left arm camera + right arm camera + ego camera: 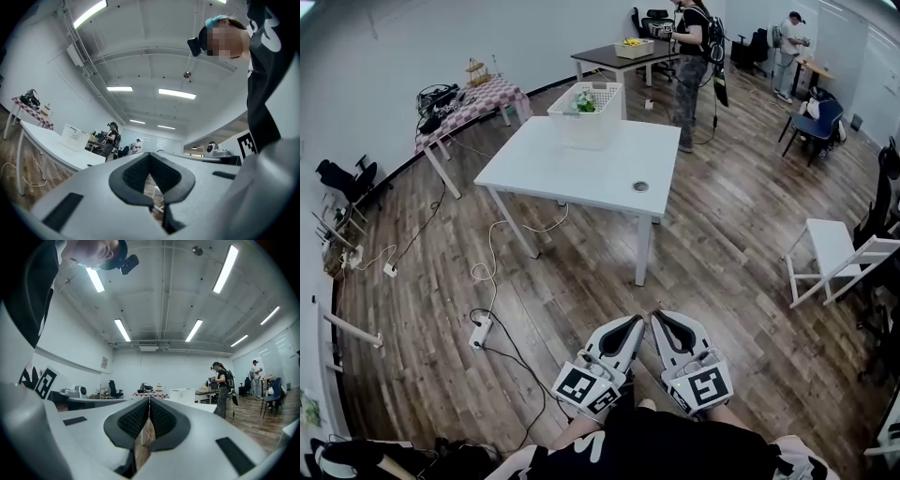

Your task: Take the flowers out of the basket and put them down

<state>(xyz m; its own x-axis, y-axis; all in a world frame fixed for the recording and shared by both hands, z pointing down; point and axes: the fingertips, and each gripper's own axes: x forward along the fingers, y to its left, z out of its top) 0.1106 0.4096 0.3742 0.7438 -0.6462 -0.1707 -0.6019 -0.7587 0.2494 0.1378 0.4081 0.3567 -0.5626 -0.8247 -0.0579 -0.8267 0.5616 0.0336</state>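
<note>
A white slatted basket (pixel 585 111) stands at the far edge of the white table (pixel 572 169), with green and pale flowers (pixel 584 102) inside it. The same basket (pixel 74 137) shows small in the left gripper view and again as the basket (pixel 184 396) in the right gripper view. My left gripper (pixel 635 322) and right gripper (pixel 658 319) are held close to my body, side by side, well short of the table. Both have their jaws closed together with nothing between them, as the left gripper (pixel 150 155) and right gripper (pixel 149 401) show.
A small round object (pixel 640 186) lies on the table's near right part. Cables and a power strip (pixel 480 331) run across the wooden floor at left. A white chair (pixel 834 258) stands at right, a checkered table (pixel 473 101) at back left, and people (pixel 694 56) stand behind.
</note>
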